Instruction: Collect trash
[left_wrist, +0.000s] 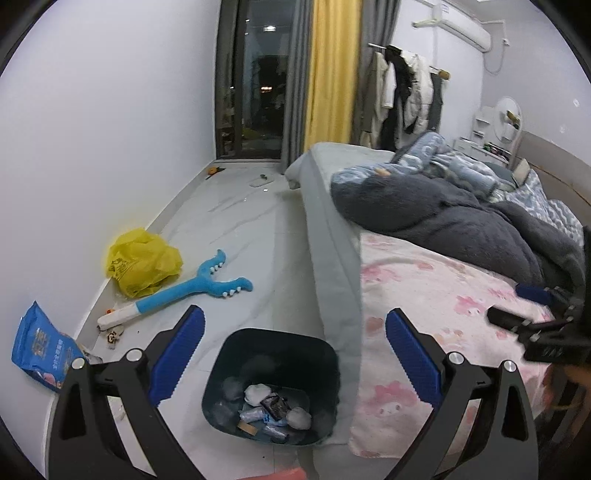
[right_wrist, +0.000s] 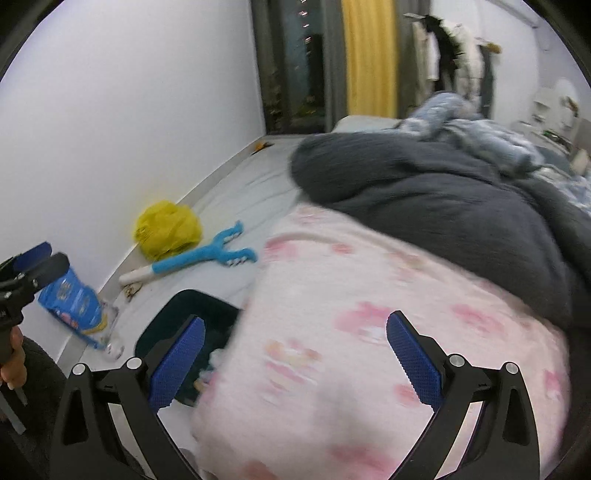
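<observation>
Left wrist view: left gripper (left_wrist: 295, 345) spread wide, empty, above dark bin (left_wrist: 271, 384) holding wrappers (left_wrist: 275, 410) on pale floor (left_wrist: 236, 236) beside bed (left_wrist: 436, 291). Yellow bag (left_wrist: 142, 266), blue packet (left_wrist: 40, 350) lie near left wall.

Right wrist view: right gripper (right_wrist: 295, 350) jaws apart, empty, over pink blanket (right_wrist: 369, 332); bin (right_wrist: 177, 325) near left.

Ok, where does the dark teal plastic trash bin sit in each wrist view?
Left wrist: dark teal plastic trash bin bottom centre, fully visible, wrappers inside.
Right wrist: lower left, mostly hidden by the pink floral blanket.
Shared landmark: crumpled yellow plastic bag against the wall.
</observation>
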